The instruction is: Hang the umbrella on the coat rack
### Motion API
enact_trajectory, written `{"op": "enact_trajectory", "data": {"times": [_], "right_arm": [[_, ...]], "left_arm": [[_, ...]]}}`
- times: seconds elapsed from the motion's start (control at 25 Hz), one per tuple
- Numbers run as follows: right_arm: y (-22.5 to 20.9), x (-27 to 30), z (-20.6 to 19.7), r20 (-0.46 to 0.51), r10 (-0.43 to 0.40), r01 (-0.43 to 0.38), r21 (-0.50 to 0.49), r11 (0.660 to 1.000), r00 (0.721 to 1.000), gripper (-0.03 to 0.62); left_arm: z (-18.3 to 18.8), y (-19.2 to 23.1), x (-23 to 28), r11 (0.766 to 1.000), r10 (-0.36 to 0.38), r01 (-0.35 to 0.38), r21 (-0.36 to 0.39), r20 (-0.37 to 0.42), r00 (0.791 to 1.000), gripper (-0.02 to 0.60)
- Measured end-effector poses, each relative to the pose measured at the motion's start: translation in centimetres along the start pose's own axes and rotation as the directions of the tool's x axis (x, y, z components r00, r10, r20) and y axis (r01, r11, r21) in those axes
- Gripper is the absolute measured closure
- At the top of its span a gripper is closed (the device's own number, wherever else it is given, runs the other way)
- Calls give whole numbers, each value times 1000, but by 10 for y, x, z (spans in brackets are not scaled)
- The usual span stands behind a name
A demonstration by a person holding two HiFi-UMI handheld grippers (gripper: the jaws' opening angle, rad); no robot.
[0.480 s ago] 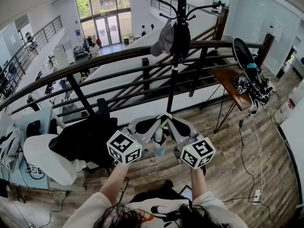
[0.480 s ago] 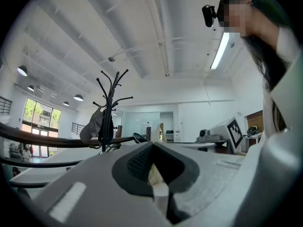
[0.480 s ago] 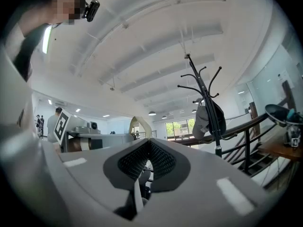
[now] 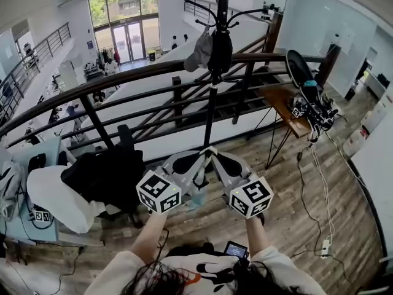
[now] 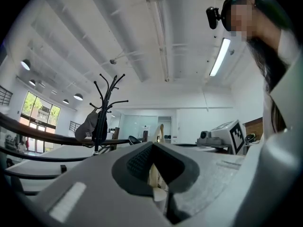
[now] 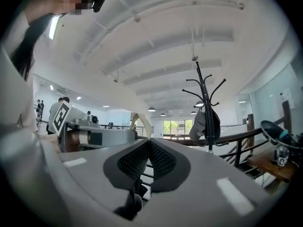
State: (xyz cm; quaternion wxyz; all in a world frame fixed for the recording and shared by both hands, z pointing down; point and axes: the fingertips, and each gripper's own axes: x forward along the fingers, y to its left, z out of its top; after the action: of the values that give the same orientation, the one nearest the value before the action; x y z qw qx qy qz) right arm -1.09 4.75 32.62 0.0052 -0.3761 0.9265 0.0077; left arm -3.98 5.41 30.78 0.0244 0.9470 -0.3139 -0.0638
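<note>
– Fingers (image 5: 137, 162) on our left gripper (image 5: 152, 146): pressed together on a thin pale strap (image 5: 154, 174). Right gripper (image 6: 149, 143)?
– Same. Its fingers are closed on that strap, and the loop rises just above their tips.
– Umbrella (image 4: 198, 195) location?
– In the head view we note a pale bluish folded bundle hanging just beneath the two grippers, which meet tip to tip (detail too small for more; we judge it the umbrella).
– Progress?
– Pick-up done, hanging not yet. The coat rack (image 4: 210, 97) stands well apart by the railing (image 4: 123, 82), with a cap (image 4: 199, 53) and a dark bag (image 4: 220, 51) on it. Upper hooks look bare. We judge what remains is the carry, then the loop over a hook.
</note>
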Motion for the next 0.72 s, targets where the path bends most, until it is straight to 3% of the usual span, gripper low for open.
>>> {"op": "enact_trajectory", "data": {"times": [0.44,0.72], "right_arm": [[-56,-19,32,70,-28,29,-16,999,997,568],[-90,-35,39,85,7,-4,-41,999,996,568]], "left_arm": [[30,-19,54,997,-13,10,75,42,999,581],[38,-29,92,998,-7,1,66,87,996,581]]}}
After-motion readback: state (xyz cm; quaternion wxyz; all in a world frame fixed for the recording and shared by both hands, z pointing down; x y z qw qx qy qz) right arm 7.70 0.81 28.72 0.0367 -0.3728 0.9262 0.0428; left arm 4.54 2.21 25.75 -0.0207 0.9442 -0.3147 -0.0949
